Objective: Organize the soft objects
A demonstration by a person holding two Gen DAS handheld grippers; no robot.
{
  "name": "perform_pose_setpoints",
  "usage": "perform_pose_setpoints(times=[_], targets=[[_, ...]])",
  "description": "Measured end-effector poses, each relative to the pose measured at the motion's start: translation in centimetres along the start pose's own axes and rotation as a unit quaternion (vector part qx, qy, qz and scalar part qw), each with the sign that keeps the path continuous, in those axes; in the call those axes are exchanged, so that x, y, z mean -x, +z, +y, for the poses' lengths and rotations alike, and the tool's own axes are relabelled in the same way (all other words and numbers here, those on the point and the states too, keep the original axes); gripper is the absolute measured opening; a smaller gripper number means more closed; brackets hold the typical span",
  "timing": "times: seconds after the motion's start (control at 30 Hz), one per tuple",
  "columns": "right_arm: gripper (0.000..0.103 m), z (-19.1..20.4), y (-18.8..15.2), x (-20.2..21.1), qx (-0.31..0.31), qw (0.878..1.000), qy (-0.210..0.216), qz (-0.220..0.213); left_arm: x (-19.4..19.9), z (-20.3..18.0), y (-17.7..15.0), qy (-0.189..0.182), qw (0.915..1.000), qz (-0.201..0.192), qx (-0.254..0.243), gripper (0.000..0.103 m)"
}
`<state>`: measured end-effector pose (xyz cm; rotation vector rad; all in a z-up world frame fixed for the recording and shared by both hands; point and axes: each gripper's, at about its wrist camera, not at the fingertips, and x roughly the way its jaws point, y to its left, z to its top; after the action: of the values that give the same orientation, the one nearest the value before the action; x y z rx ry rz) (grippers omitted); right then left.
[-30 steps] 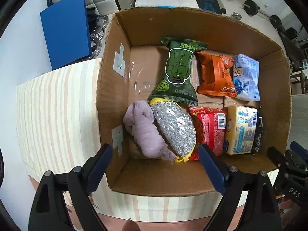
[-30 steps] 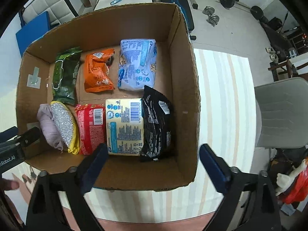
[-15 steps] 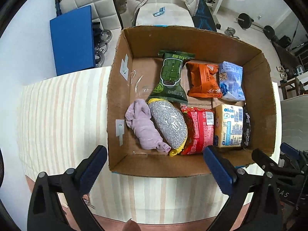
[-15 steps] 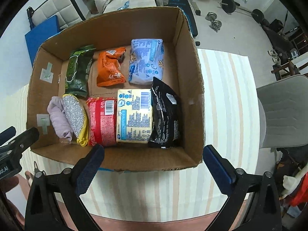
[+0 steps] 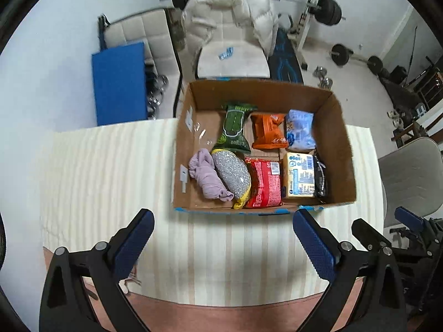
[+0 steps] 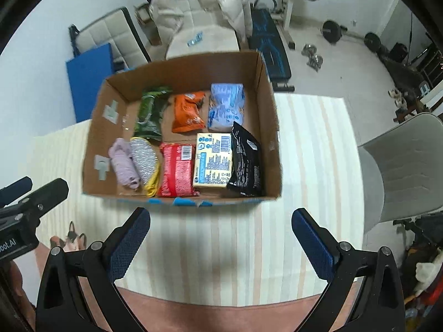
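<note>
A cardboard box (image 5: 340,138) (image 6: 272,127) stands on the striped table. Inside lie a lilac cloth (image 5: 206,174) (image 6: 123,163), a silver scrub sponge (image 5: 232,173) (image 6: 144,159), and green (image 5: 234,127), orange (image 5: 267,131), light blue (image 5: 300,130), red (image 5: 263,182), yellow (image 5: 300,175) and black (image 6: 245,160) packets. My left gripper (image 5: 223,221) is open and empty, above the table in front of the box. My right gripper (image 6: 220,220) is open and empty, also in front of the box.
The striped tablecloth (image 5: 110,171) covers the table left of the box. A grey chair (image 6: 401,166) stands to the right. A white padded chair (image 5: 232,41), a blue panel (image 5: 119,83) and gym weights (image 6: 332,30) lie beyond the table.
Both grippers have pulled back and up from over the box; the box now appears smaller and farther. Both stayed open and empty.
</note>
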<state>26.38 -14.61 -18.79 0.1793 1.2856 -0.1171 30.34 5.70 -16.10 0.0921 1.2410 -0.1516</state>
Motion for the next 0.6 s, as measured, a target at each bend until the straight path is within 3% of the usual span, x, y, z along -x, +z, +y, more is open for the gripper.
perform_pose_setpoints(times=[0.6], targets=[[0.103,-0.7,-9.3,17.1,-0.014,0.995,0.02,-0.1,14.2,-1.2,-9.2,-0.008,0.9961,-0.082,-0.032,0.103]])
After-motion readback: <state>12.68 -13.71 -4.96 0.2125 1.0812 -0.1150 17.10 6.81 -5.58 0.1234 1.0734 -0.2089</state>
